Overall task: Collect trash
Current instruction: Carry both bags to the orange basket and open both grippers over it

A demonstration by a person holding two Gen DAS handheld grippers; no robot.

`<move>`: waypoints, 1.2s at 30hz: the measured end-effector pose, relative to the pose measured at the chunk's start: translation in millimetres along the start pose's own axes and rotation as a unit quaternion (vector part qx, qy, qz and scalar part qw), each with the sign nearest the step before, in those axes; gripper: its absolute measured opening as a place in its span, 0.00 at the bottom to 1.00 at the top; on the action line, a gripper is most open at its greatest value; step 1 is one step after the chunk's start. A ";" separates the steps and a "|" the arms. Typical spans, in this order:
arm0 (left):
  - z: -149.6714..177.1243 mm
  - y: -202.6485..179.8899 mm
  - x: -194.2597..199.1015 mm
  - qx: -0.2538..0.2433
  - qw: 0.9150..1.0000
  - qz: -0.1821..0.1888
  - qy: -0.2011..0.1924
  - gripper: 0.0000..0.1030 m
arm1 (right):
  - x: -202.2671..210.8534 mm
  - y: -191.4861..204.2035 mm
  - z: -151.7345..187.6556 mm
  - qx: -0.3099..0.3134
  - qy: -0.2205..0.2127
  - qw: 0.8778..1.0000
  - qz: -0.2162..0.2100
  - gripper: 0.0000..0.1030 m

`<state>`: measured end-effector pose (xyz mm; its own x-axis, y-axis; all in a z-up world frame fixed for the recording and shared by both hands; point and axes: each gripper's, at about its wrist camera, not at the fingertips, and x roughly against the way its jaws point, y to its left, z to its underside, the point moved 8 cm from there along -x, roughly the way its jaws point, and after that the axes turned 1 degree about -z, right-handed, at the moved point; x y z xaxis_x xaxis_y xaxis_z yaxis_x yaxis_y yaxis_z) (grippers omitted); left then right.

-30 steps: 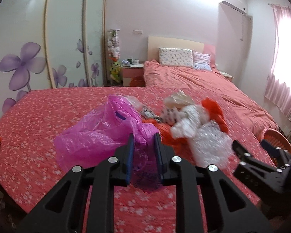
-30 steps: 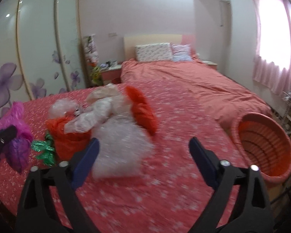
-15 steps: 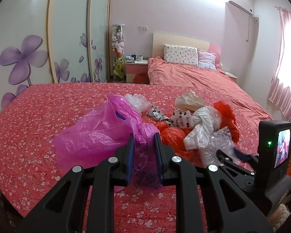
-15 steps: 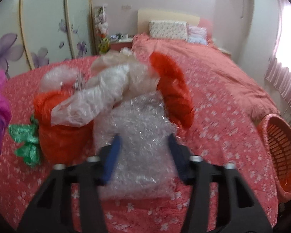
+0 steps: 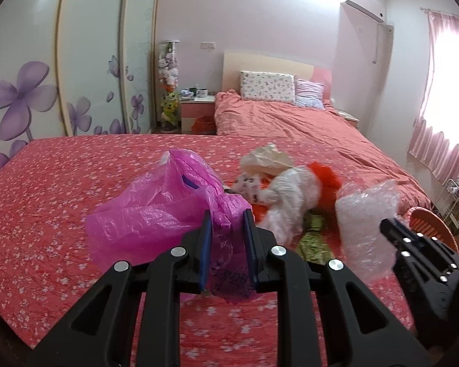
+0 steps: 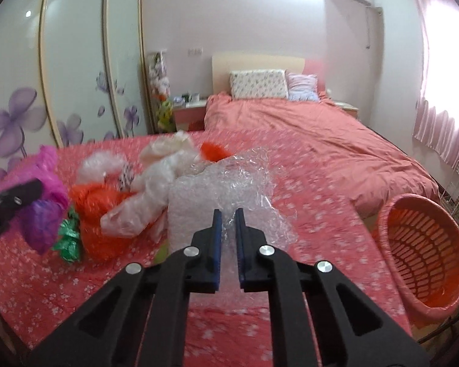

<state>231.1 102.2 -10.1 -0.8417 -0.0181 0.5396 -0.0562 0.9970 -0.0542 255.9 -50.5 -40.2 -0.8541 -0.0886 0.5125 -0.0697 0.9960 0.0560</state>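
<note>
My left gripper (image 5: pixel 228 214) is shut on a crumpled pink plastic bag (image 5: pixel 156 214), which hangs over the red flowered bedspread (image 5: pixel 46 202). The jaws of my right gripper (image 6: pixel 228 212) are closing tight on a sheet of clear bubble wrap (image 6: pixel 223 183), and the pads press on it. In the left wrist view the bubble wrap (image 5: pixel 367 214) hangs at the right, just in front of the right gripper (image 5: pixel 388 224). Between the two lies a trash pile: an orange bag (image 6: pixel 98 208), white plastic (image 6: pixel 162 171) and green foil (image 6: pixel 67 238).
An orange-pink slatted basket (image 6: pixel 391 211) stands tilted off the bed's right corner. Beyond are a second bed with pillows (image 5: pixel 266 87), a nightstand (image 5: pixel 195 113), a flowered wardrobe (image 5: pixel 85 61) at left and a curtained window (image 6: pixel 443 91) at right.
The right gripper went from wide open to shut on the bubble wrap and drew it right, away from the pile. The left gripper kept its hold on the pink bag.
</note>
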 end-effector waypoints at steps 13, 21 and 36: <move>-3.4 -80.9 -7.2 -0.044 0.997 0.067 0.000 0.19 | 42.5 -97.3 -15.4 -0.032 -0.050 0.994 0.094 0.09; -7.6 -131.7 -10.7 -0.063 0.990 0.126 -0.003 0.19 | 52.8 -153.2 -8.2 -0.061 -0.060 0.987 0.139 0.09; 17.8 -257.8 -21.8 -0.135 0.964 0.228 0.023 0.19 | 61.3 -271.4 28.2 -0.117 -0.041 0.966 0.226 0.09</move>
<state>254.3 -155.8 -22.8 -0.7205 0.4236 0.5491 0.4607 0.8842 -0.0776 207.9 -325.9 -48.2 -0.8087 0.3649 0.4613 0.4294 0.9023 0.0391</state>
